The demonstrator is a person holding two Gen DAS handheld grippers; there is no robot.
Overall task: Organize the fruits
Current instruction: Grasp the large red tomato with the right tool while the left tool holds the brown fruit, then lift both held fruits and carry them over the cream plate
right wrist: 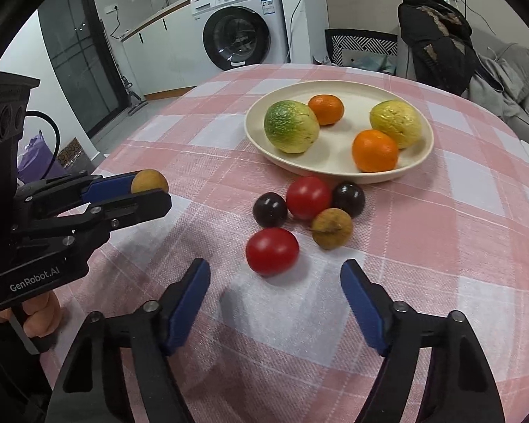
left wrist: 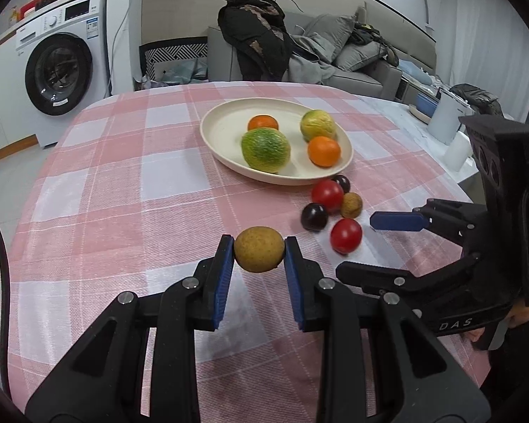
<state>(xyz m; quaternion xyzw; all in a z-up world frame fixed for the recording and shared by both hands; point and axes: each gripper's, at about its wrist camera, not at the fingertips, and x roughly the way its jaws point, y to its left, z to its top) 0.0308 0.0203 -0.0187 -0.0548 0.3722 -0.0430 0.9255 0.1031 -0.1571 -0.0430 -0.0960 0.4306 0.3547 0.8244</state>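
My left gripper (left wrist: 259,246) is shut on a small round brown fruit (left wrist: 259,254), held above the pink checked tablecloth; the right wrist view has that gripper (right wrist: 164,194) and its brown fruit (right wrist: 150,180) at the left. My right gripper (right wrist: 275,278) is open, its pads touching nothing. A red tomato (right wrist: 272,251) lies just ahead of its fingertips. Behind that sit a second tomato (right wrist: 308,197), two dark plums (right wrist: 269,209) and another brown fruit (right wrist: 332,228). The cream plate (right wrist: 254,130) holds two green-yellow fruits and two oranges.
The round table's edge curves away on the left and right. A washing machine (left wrist: 58,70) stands beyond the table at the left, with a sofa (left wrist: 363,60) carrying cushions and a dark jacket at the back. White containers (left wrist: 448,120) stand at the far right.
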